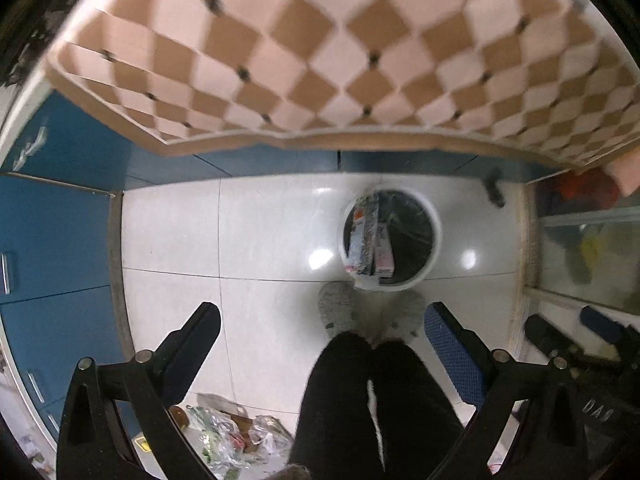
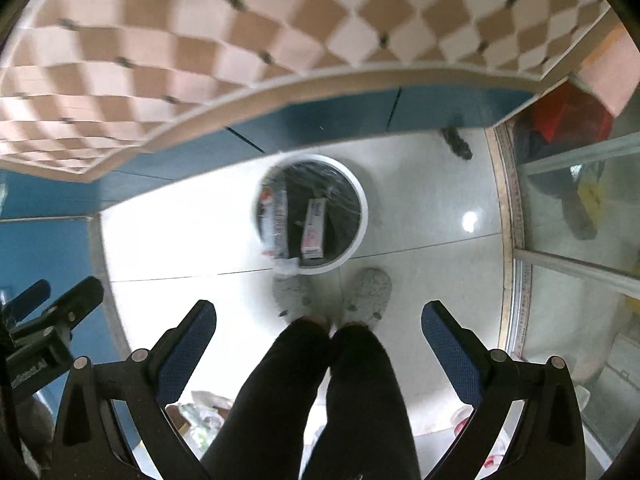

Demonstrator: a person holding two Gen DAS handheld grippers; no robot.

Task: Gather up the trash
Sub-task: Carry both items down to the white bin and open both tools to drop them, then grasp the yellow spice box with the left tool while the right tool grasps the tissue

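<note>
Below, on the glossy white floor tiles (image 1: 172, 232), stands a round white trash bin (image 1: 434, 248) lined with a crinkled black plastic bag (image 1: 412, 232). Inside it, against the side nearest the blue cabinets (image 1: 52, 240), lie two long cartons: a grey-sided box (image 1: 362, 236) with red print, and beside it a narrower pink-and-white box (image 1: 382, 252). A scrap of clear wrapper hangs over the bin's rim on the side toward the person's feet. Those feet, in grey fuzzy slippers (image 1: 336, 312), stand just beside the bin, with black trousers (image 1: 360, 408) above them.

Well apart from the bin, behind the slippers and near the cabinets, a heap of loose trash (image 1: 232, 436) rests on the floor: crumpled clear film, green-printed packets and a brown piece.

Both tongs hang over the floor above the bin. The left tongs (image 1: 320, 320) are spread wide with nothing between the blue textured pads. The right tongs (image 2: 318, 318) are likewise spread wide and hold nothing.

Beyond the bin, a counter (image 1: 320, 60) with a blurred tan-and-cream diamond pattern overhangs the cabinets.
</note>
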